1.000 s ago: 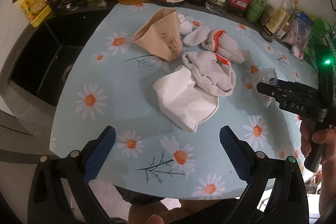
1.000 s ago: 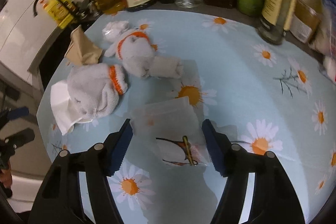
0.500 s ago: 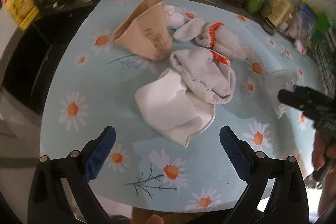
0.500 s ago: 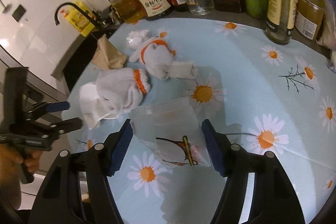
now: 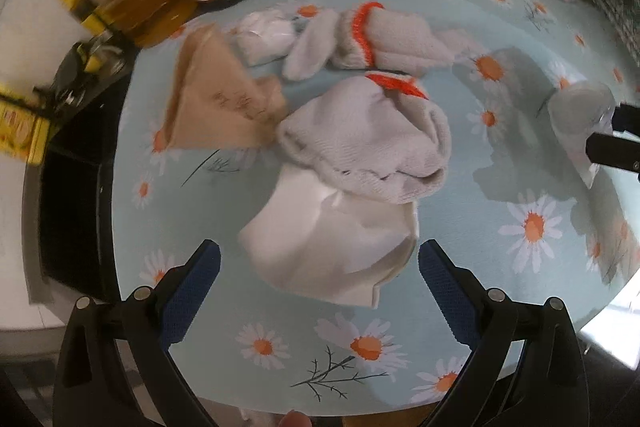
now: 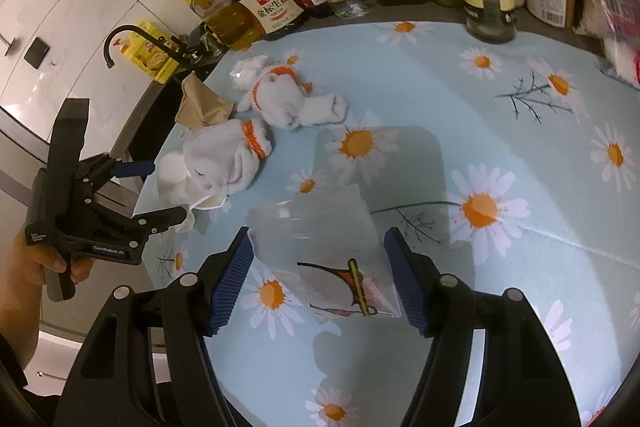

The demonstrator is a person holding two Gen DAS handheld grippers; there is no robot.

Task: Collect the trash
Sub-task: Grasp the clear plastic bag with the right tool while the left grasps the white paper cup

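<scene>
Surface: round table [image 5: 532,3] under a pale blue cloth printed with white-and-orange daisies and thin black twigs. It stands against a dark counter lined with sauce and oil bottles [image 6: 276,7]. Dark sink [image 5: 68,203] to one side, with a black curved tap [image 6: 120,37]; white tiled wall behind.

Left gripper [image 5: 320,277]: fingers spread wide, released, holding nothing. Its blue ribbed pads [image 5: 442,281] sit either side of the near edge of the white paper [image 5: 332,247]; contact cannot be confirmed. In the right wrist view the left gripper [image 6: 160,191] shows from the side, jaws well apart, near the same paper.

Right gripper [image 6: 320,279]: fingers partly open, with the clear plastic bag [image 6: 324,247] between them. The blue pads [image 6: 232,285] lie right at the bag's edges; whether they pinch it cannot be told. In the left wrist view, the bag [image 5: 576,119] hangs at the dark fingertips at the right edge, apparently raised off the cloth.

Materials:
- White paper: smooth, creased, folded, lying flat, partly under the near glove [image 5: 368,143].
- Two knitted grey gloves with orange cuffs, soft and rumpled; the far glove [image 5: 384,39] lies just behind the near one.
- Brown paper bag [image 5: 216,107]: crumpled, wedge-shaped, beside the gloves.
- Small white wad [image 5: 264,35], crinkled, near the far glove.
- Plastic bag: translucent, thin, with a printed picture at its lower part.
</scene>
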